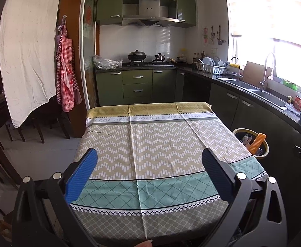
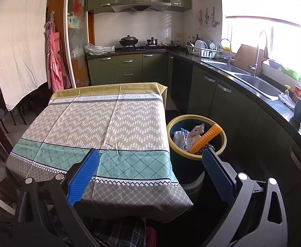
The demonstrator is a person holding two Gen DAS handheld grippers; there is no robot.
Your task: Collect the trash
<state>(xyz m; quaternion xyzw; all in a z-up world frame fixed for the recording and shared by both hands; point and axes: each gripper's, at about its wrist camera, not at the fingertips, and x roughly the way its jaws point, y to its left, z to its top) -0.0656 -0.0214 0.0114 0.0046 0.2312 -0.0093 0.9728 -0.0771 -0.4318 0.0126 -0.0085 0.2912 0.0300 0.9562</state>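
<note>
A dark bin with a yellow rim stands on the floor to the right of the table. It holds an orange ridged stick and crumpled wrappers. The bin also shows in the left wrist view. My left gripper is open and empty, held above the near end of the table with the patterned cloth. My right gripper is open and empty, over the table's near right corner, its right finger in front of the bin.
A tiny pale scrap lies on the cloth near the right gripper. A dark counter with a double sink runs along the right. Green cabinets and a stove stand at the back. A white sheet and chairs are at the left.
</note>
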